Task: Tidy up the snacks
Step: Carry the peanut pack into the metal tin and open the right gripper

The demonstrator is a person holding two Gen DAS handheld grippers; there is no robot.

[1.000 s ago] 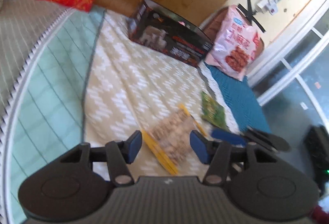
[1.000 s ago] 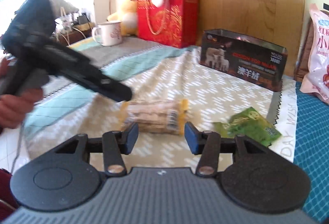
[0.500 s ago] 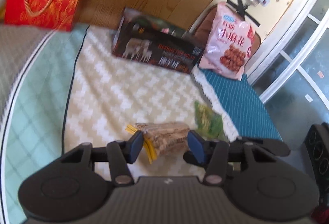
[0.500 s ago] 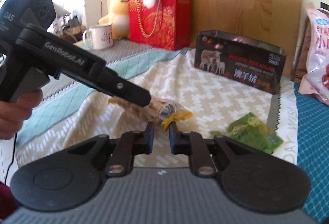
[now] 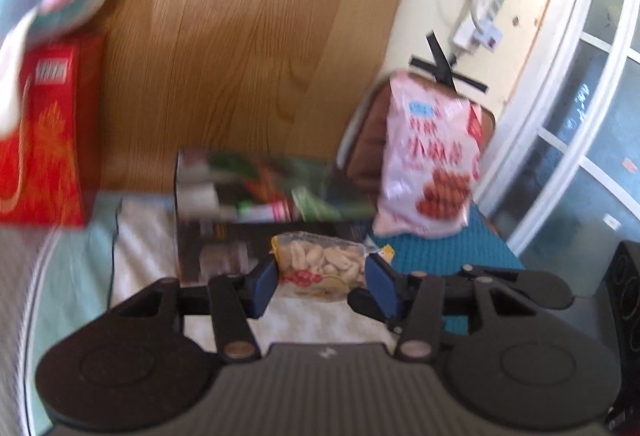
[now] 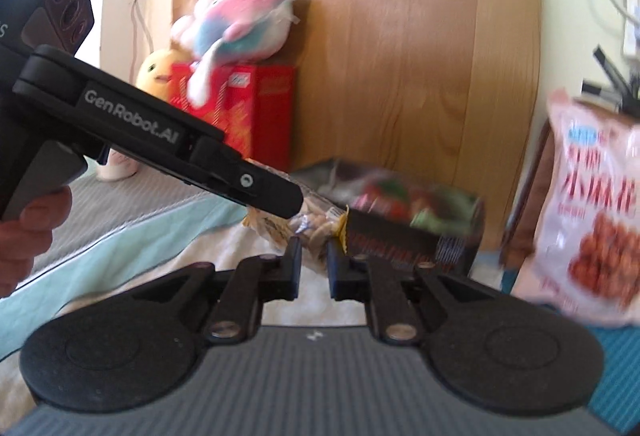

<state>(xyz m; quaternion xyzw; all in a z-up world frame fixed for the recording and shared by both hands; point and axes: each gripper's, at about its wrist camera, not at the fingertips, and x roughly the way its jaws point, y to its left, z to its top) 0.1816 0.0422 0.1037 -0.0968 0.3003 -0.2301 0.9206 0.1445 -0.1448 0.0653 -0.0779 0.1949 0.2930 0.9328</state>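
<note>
Above the bed's patterned blanket (image 5: 136,236), just before the open dark box (image 5: 256,196) of snacks, a clear peanut packet (image 5: 320,266) hangs between both tools; the left hand-held gripper (image 5: 320,286) clasps it by its two ends, blue pads (image 5: 262,286) pressed against the plastic; the right hand-held gripper (image 6: 313,268), fingers nearly together, pinches the packet's lower edge; a pink snack bag (image 5: 430,160) leans beside the box; a red gift bag (image 6: 248,116) carries a plush toy (image 6: 240,24) against the wooden headboard (image 5: 240,36).
</note>
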